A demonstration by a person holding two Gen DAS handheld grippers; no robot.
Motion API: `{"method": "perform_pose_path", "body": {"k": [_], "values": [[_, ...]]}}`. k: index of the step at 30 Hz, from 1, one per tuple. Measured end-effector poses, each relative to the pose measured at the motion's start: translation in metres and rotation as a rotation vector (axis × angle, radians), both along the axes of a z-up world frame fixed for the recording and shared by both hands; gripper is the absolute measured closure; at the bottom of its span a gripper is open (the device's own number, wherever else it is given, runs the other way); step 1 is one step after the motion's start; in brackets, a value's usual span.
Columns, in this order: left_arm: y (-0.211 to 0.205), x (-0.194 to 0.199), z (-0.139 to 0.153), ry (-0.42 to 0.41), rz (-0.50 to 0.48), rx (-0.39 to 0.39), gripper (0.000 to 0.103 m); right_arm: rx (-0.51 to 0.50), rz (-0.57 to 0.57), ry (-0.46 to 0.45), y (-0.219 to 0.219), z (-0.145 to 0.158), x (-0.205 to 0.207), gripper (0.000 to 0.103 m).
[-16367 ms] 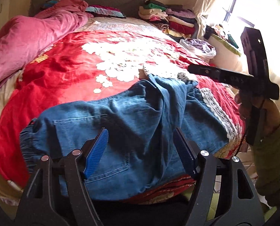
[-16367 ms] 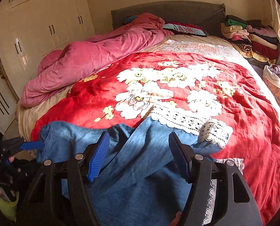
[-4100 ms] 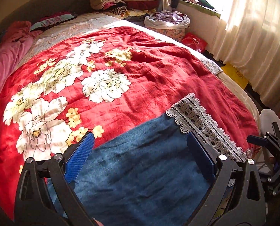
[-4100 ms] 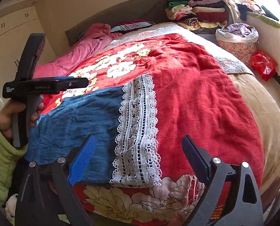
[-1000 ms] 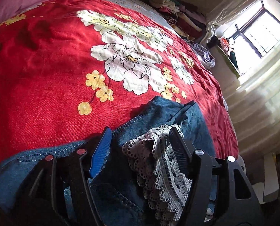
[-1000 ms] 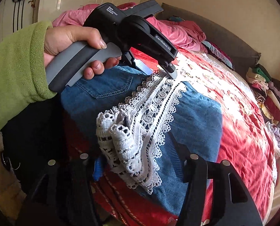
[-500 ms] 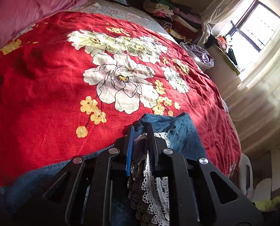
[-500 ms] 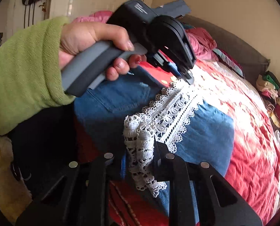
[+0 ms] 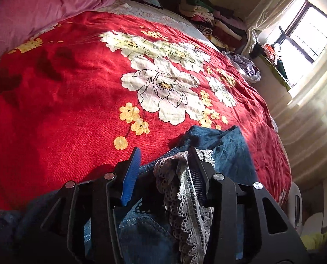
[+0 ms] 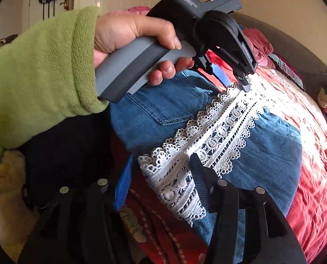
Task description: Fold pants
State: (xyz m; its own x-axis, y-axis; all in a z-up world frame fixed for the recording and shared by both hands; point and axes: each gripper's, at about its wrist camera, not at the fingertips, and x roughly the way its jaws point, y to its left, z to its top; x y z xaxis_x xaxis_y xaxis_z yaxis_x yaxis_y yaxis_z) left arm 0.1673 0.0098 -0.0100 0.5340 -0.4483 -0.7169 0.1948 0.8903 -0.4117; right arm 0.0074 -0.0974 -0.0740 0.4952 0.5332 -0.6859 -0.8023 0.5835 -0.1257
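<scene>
Left gripper (image 9: 163,160) jaws just opened, lace between, pads clear. Pants (image 10: 273,154): blue denim, folded, white lace hem (image 10: 207,136) on top, near bed edge on red floral bedspread (image 9: 64,88). Right gripper (image 10: 161,165) likewise just opened, released over lace.

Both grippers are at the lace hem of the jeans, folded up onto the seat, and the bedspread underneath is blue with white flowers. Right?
Not quite: the bedspread is red with white flowers, as the left wrist view shows. The rest holds: the left gripper and right gripper are both at the lace hem of the jeans.
</scene>
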Motion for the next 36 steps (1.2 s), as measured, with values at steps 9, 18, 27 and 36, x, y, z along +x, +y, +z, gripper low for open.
{"method": "perform_pose_path", "body": {"k": [9, 18, 27, 36], "values": [[0.01, -0.042, 0.023, -0.071, 0.042, 0.054, 0.046, 0.102, -0.139, 0.001, -0.053, 0.033, 0.012, 0.044], [-0.024, -0.099, 0.025, -0.121, -0.016, 0.116, 0.037, 0.137, -0.281, 0.106, -0.101, 0.019, 0.041, 0.044], [-0.078, -0.14, -0.006, -0.137, -0.159, 0.347, 0.034, 0.085, -0.355, 0.177, -0.121, -0.016, 0.049, 0.044], [-0.063, -0.125, -0.034, -0.046, -0.123, 0.38, 0.026, 0.1, -0.38, 0.191, -0.126, -0.02, 0.05, 0.044]]}}
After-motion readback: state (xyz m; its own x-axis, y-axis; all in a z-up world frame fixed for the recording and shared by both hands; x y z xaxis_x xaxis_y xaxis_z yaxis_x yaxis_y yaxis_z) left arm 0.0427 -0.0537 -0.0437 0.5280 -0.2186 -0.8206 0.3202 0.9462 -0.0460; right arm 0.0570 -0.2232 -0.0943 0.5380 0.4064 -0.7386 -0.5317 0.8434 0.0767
